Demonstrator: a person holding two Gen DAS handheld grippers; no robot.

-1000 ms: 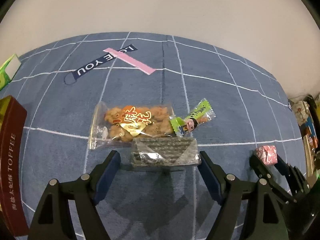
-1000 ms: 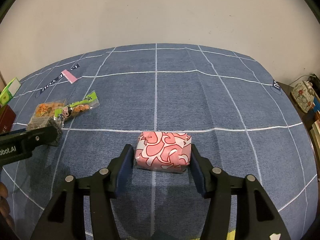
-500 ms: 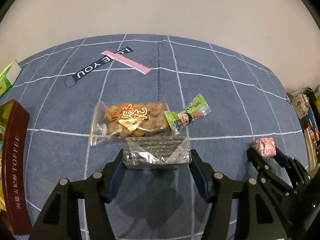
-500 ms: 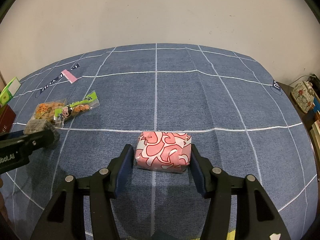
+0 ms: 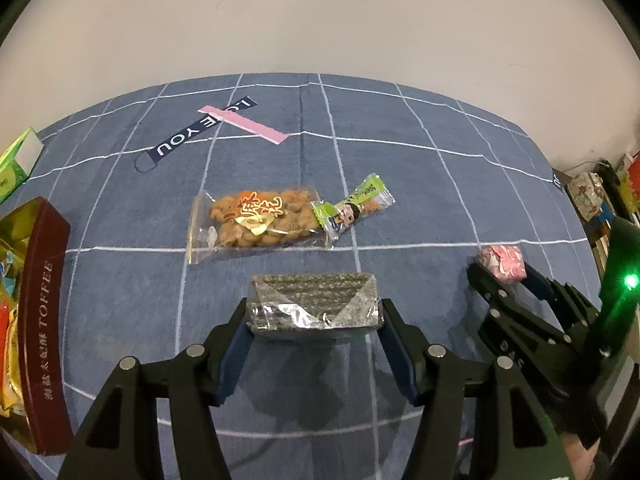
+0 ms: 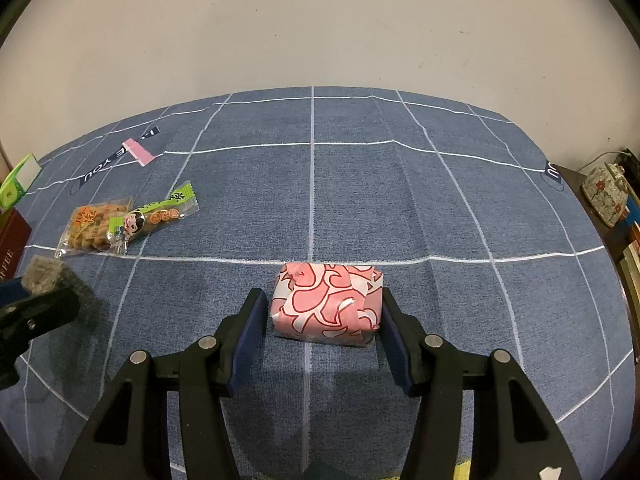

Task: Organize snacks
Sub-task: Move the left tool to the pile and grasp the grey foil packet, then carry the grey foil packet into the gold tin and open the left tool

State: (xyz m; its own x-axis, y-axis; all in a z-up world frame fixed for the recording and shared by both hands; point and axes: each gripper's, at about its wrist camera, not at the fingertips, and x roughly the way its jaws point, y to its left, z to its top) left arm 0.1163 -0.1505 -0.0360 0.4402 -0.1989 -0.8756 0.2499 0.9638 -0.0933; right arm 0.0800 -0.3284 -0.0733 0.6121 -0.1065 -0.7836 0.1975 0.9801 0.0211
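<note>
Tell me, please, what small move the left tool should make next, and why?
Probably carry the dark seaweed pack in clear wrap toward the open dark red toffee box at the left. The left tool has just closed on the pack, and its pads press both ends, with the pack seemingly raised off the blue grid cloth. The box already holds wrapped snacks.

You have four snack packs in view: one grey seaweed pack (image 5: 314, 306), one pink patterned pack (image 6: 326, 304), one clear bag of fried snacks (image 5: 256, 222), one green cartoon packet (image 5: 352, 210). Along the cloth's left edge: one maroon toffee box (image 5: 42, 312), one green carton (image 5: 16, 164).
</note>
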